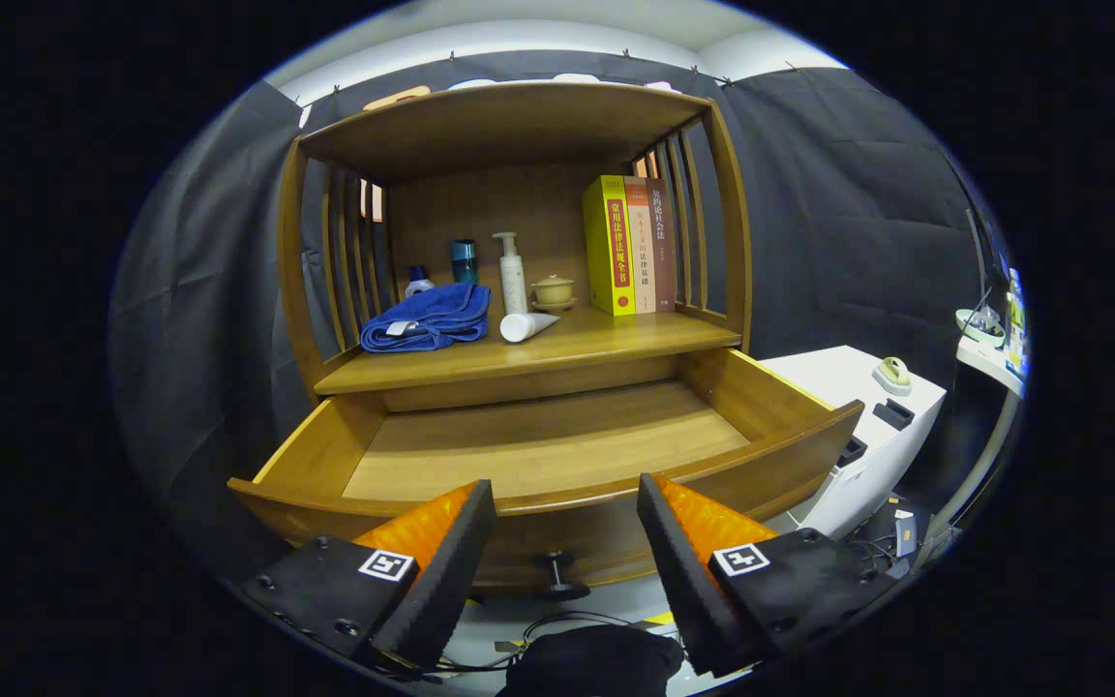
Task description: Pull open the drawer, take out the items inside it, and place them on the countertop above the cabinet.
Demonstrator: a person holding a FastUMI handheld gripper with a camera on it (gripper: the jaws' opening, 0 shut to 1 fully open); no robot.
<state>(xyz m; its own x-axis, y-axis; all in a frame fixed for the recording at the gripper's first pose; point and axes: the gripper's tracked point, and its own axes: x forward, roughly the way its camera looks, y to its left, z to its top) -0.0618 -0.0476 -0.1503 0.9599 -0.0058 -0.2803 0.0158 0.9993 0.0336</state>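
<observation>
The wooden drawer [761,402] stands pulled out, its bare floor showing between its walls. On the countertop [616,339] above it lie a folded blue towel [427,319] and a white tube [527,326] on its side. My gripper [565,494] is open in front of the drawer's front panel, with nothing between its fingers. The dark drawer knob [557,571] sits just below and between the fingers.
At the back of the countertop stand a white pump bottle [512,271], a teal cup [464,259], a small lidded pot [553,290] and three upright books [627,244]. A white cabinet [867,426] stands to the right of the drawer. Cables lie on the floor below.
</observation>
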